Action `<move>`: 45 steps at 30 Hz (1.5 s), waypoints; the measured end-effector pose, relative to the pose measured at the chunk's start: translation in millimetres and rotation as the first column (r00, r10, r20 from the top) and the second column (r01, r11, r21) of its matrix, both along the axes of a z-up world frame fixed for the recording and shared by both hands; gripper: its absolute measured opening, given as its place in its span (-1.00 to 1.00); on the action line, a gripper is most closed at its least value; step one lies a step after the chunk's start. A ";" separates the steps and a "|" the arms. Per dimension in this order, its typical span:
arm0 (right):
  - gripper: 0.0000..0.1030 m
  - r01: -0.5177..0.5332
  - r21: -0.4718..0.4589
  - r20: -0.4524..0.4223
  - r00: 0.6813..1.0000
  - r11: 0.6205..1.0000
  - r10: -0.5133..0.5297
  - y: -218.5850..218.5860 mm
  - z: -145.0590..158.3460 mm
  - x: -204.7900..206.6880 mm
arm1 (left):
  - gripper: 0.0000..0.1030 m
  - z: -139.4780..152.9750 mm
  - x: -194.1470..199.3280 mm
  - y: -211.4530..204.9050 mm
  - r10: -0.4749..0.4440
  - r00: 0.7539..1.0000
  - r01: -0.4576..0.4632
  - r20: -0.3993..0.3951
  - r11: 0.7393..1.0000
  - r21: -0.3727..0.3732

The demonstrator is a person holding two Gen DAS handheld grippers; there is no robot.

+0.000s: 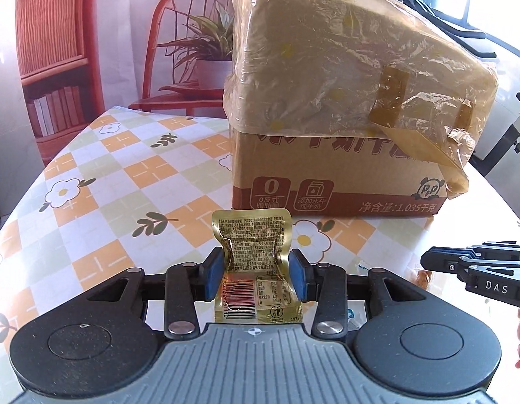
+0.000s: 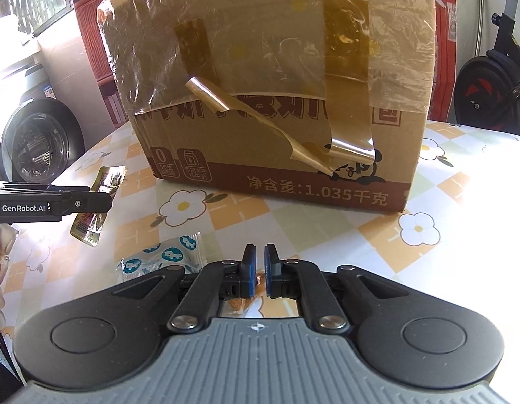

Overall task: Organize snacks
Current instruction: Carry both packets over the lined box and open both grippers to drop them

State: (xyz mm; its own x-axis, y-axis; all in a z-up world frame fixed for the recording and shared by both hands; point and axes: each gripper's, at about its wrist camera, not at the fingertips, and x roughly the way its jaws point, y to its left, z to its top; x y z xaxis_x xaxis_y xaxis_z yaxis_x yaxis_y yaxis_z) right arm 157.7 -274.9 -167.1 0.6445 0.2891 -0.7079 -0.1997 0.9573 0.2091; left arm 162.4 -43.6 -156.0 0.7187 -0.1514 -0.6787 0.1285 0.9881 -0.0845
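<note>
A cardboard carton (image 2: 270, 101) printed "净含量:1.035千克", its top wrapped in plastic film and brown tape, stood on the table (image 1: 102, 181) with its floral checked cloth. The left gripper (image 1: 256, 274), marked "GenRobot.AI" on its side, had its jaws partly closed on a gold foil snack packet (image 1: 256, 262) with a barcode, held clear of the table in front of the carton. The right gripper (image 2: 259, 271), marked "DAS", had its jaws shut just above the table; something orange lay beneath, possibly a snack. A blue-and-white snack packet (image 2: 162, 257) lay beside it.
</note>
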 end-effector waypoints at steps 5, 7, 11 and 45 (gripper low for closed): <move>-0.65 0.001 0.003 -0.025 1.000 1.000 -0.001 -3.3 -0.5 -4.8 | -0.14 -4.9 -0.4 -1.8 -0.004 1.000 0.004 -0.004 1.000 0.000; -0.53 0.015 -0.005 -0.034 0.999 1.000 -0.015 -3.1 0.9 -7.4 | -0.14 -4.8 -0.5 -2.3 -0.007 1.000 0.007 -0.003 1.000 -0.001; -0.49 0.042 -0.010 -0.069 0.997 0.999 -0.042 -1.6 6.8 -10.2 | -0.14 -6.2 -0.4 -2.5 -0.010 1.000 0.010 -0.003 1.000 -0.004; -0.45 0.036 -0.046 -0.148 0.988 0.998 -0.043 14.3 -11.4 14.4 | -0.13 -10.9 -1.8 -4.0 -0.017 1.000 0.017 -0.013 1.000 -0.004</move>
State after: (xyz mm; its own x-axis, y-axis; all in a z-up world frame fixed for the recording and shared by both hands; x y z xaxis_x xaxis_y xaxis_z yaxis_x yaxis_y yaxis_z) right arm 172.2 -260.6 -178.5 0.5413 0.2326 -0.8080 -0.1311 0.9726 0.1921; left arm 160.6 -47.6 -166.8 0.7073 -0.1659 -0.6872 0.1439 0.9855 -0.0898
